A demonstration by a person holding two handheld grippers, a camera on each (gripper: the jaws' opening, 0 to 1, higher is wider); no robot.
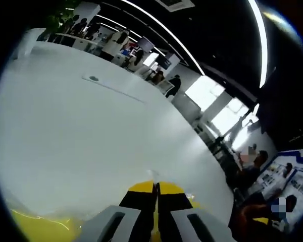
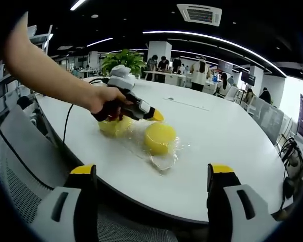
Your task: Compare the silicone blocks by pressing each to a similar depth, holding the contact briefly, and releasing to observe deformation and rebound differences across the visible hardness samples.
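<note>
Right hand-held gripper [image 2: 154, 176] wide open at bottom, left one [image 2: 154, 115] closed, centre-frame over bagged yellow blocks [image 2: 159, 138] on the tabletop [image 2: 217, 136].

At the bottom of the right gripper view, the right gripper [image 2: 151, 179] shows its two grey, yellow-tipped jaws spread wide apart with nothing between them. Beyond them lies a large white oval table [image 2: 227, 136]. At the frame's centre sit two round yellow silicone blocks [image 2: 159, 137] inside a clear plastic wrapper [image 2: 166, 160]. From the upper left, a person's hand [image 2: 107, 102] holds the left gripper [image 2: 157, 116], its yellow tip over the blocks.
</note>
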